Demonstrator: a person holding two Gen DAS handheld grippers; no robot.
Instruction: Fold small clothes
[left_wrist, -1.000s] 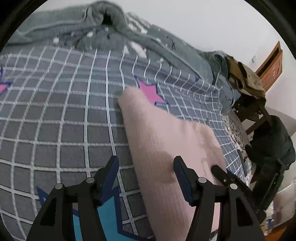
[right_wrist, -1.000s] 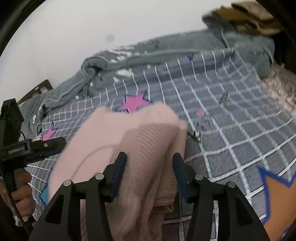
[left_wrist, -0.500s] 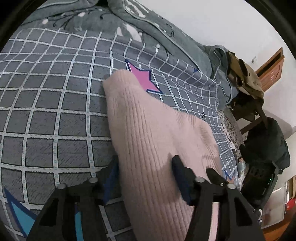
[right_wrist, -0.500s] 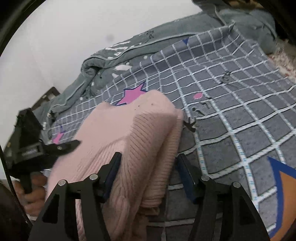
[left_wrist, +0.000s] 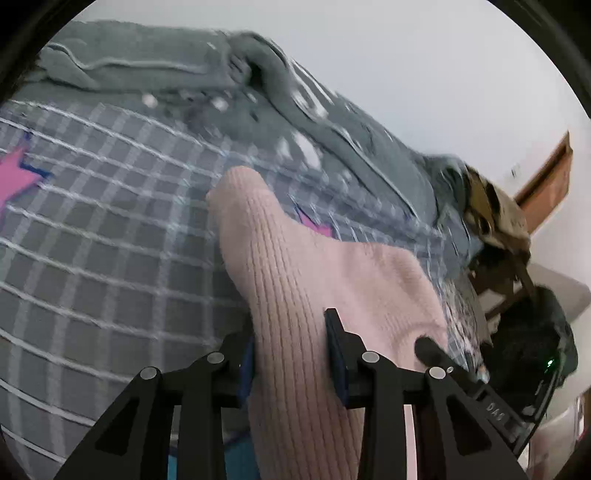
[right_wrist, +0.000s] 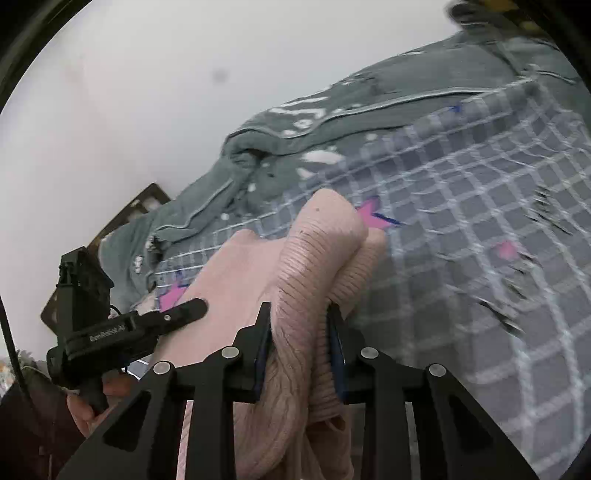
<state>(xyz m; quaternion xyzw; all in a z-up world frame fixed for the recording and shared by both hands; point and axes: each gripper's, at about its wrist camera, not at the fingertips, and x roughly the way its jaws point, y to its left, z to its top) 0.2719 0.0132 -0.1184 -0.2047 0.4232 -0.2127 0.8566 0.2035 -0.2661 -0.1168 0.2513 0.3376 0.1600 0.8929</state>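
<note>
- My left gripper (left_wrist: 291, 354) is closing on one near edge of the pink knit garment (left_wrist: 314, 266), fabric bunched between its jaws
- My right gripper (right_wrist: 301, 347) is closing too, on a thick roll of the same knit, several layers deep
- The garment's near end is held off the checked bedsheet (left_wrist: 92, 240); its far end rests on it
- I think the right bite is uneven, so the inner layers may slide out
- If my hands pull apart, the soft knit could stretch and the fold go crooked
- The dragging far end may rumple
</note>
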